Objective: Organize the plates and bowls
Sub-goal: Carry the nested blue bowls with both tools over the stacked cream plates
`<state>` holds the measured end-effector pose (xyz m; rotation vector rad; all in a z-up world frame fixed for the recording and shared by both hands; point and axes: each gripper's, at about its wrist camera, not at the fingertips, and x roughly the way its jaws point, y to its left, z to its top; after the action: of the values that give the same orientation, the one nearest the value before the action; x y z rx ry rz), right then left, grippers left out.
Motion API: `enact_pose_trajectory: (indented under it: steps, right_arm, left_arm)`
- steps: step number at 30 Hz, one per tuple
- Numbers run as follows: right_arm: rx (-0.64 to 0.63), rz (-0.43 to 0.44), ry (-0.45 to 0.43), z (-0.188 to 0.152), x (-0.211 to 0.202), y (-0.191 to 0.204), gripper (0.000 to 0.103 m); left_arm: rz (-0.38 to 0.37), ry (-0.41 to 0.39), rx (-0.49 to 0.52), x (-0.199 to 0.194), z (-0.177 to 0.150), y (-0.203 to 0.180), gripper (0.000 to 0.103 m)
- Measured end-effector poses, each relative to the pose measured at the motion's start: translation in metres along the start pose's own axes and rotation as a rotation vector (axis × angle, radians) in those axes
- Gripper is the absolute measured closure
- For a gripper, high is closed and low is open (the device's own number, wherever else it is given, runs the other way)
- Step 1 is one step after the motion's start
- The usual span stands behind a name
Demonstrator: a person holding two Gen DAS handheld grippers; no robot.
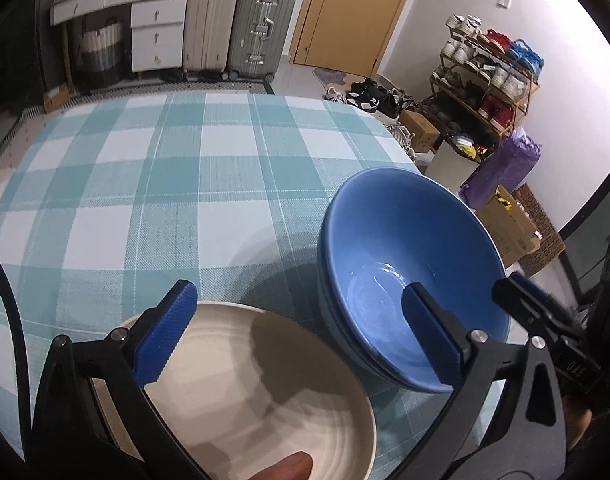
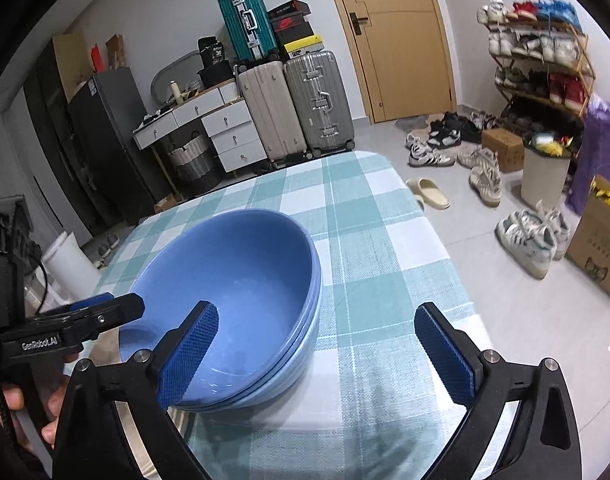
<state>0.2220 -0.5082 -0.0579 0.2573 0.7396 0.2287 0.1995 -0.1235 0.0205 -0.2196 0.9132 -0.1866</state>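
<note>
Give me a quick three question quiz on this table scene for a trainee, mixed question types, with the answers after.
1. True or false: the left gripper is clamped on the cream plate.
2. What are the blue bowls doing: A) nested in a stack, B) spread apart, C) lying upside down?
3. Fill in: the bowls stand on a checked ____.

Key: 1 false, its jaws stand wide open above the plate. 2 A. 3 tablecloth.

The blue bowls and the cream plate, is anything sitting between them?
Nothing. In the left wrist view only a strip of checked tablecloth shows between the blue bowls and the cream plate.
</note>
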Motion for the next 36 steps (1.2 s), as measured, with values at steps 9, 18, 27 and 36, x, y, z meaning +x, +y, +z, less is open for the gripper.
enact_pose_trajectory:
  steps: [9, 18, 27, 36]
  right_arm:
    - [0.089, 0.103, 0.046, -0.006, 0.025, -0.01, 0.007]
    - [0.073, 0.115, 0.078, -0.01, 0.036, -0.005, 0.033]
    - [0.056, 0.131, 0.062, -0.01, 0.029, 0.001, 0.061]
    - [0.03, 0.087, 0.049, -0.008, 0.026, 0.006, 0.065]
  left_arm:
    - [-0.039, 0.064, -0.084, 0.026, 0.0, 0.017, 0.011]
    - [-0.124, 0.067, -0.049, 0.033, -0.002, 0.005, 0.053]
    - [-0.149, 0.064, 0.008, 0.027, -0.005, -0.012, 0.074]
    - [-0.139, 0.057, 0.023, 0.019, -0.006, -0.014, 0.075]
